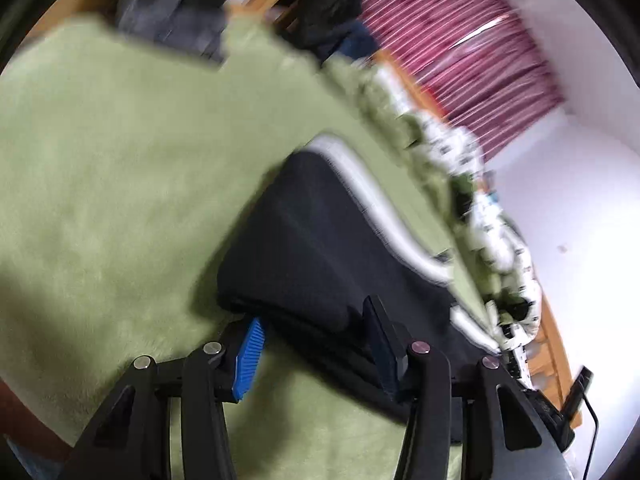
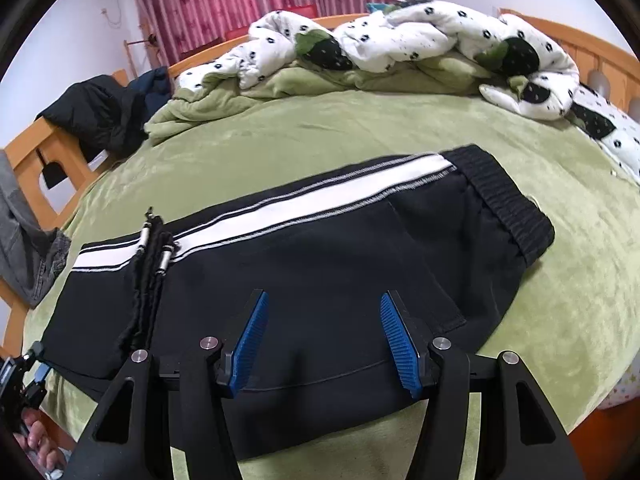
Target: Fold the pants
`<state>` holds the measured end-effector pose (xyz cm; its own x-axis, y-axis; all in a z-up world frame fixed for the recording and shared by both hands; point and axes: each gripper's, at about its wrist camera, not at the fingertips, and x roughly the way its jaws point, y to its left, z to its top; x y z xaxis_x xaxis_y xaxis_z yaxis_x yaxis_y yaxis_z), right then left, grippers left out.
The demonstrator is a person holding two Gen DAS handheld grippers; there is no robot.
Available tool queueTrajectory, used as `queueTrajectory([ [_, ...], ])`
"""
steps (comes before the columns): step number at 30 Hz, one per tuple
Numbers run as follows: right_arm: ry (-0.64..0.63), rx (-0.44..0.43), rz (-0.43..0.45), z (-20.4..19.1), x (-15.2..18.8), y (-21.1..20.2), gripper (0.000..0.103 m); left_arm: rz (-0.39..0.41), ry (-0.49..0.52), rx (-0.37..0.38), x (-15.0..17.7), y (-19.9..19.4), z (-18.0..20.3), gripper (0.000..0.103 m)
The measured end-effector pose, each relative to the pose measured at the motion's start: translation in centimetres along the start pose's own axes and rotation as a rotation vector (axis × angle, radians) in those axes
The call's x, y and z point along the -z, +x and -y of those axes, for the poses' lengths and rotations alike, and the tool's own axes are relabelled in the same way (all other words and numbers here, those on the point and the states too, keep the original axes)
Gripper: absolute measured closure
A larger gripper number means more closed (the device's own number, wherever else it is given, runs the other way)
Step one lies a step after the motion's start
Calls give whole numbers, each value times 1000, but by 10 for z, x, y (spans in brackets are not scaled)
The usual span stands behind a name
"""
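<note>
**Both grippers over one pair of pants, neither pinching**

Right gripper (image 2: 322, 344) sits nearest the lens in its own view, blue pads (image 2: 248, 344) apart, nothing between them but air above black cloth. Left gripper (image 1: 312, 354) straddles the hem end of the pants (image 2: 300, 264); cloth bunches between its fingers, but the frame is blurred and I can't tell whether the pads press on it.

Counts: one pair of pants, two grippers, one white side stripe (image 2: 280, 208), two drawstring cords with metal tips (image 2: 154, 248), one ribbed waistband (image 2: 508, 204).

Pants lie flat on the green bedspread (image 2: 320, 128), folded leg on leg. Right wrist view: long axis runs from 8 o'clock to 2 o'clock, waistband at the 2 o'clock end, stripe along the far edge. Left gripper body shows at 8 o'clock, at the other end.

Edges: near fold edge is just under the right gripper. Open bedspread at 12 and 3 o'clock. Crumpled white dotted quilt (image 2: 400, 36) is well apart at 12 o'clock along the wooden bed frame (image 2: 600, 52). Dark jacket (image 2: 100, 116) on the rail at 10 o'clock.
</note>
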<state>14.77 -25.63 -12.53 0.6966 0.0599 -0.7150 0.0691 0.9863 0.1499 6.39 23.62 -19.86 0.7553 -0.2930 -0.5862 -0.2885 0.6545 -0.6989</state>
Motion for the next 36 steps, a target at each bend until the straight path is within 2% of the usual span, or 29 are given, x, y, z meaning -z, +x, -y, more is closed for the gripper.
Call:
queueTrajectory([
  [1, -12, 0, 5, -3, 1, 0, 45, -22, -48, 14, 1, 3, -9, 57],
  [3, -37, 10, 2, -6, 5, 4, 45, -6, -98, 54, 4, -4, -20, 57],
  [8, -68, 11, -44, -8, 14, 16, 45, 53, -95, 12, 6, -24, -29, 57],
  [12, -97, 24, -33, -7, 13, 18, 45, 85, -95, -8, -7, -15, -29, 55],
  [14, -96, 19, -34, -6, 13, 18, 45, 76, -80, -13, -13, -6, -26, 55],
  [16, -97, 20, -32, -5, 13, 19, 45, 60, -86, 20, -14, -6, -24, 56],
  [19, -101, 29, -28, 1, 13, 17, 45, 40, -141, 112, -11, -12, -27, 56],
  [20, -97, 27, -24, 4, 14, 16, 45, 41, -152, 107, -10, -11, -26, 56],
  [23, -74, 17, -5, 17, 16, 14, 45, 35, -172, 29, -13, 2, -26, 56],
  [26, -54, 18, -10, 29, 17, 17, 45, 40, -213, -1, -18, 7, -25, 57],
  [28, -34, 10, -14, 36, 17, 19, 45, 59, -235, -5, -19, 3, -24, 66],
  [30, -12, -7, -7, 43, 16, 17, 45, 73, -230, -28, -23, -3, -17, 80],
  [33, 9, -22, 13, 56, 16, 13, 45, 101, -140, -88, -25, -15, 9, 87],
  [36, 24, -42, 21, 66, 17, 10, 45, 154, 35, -197, -20, -23, 56, 89],
])
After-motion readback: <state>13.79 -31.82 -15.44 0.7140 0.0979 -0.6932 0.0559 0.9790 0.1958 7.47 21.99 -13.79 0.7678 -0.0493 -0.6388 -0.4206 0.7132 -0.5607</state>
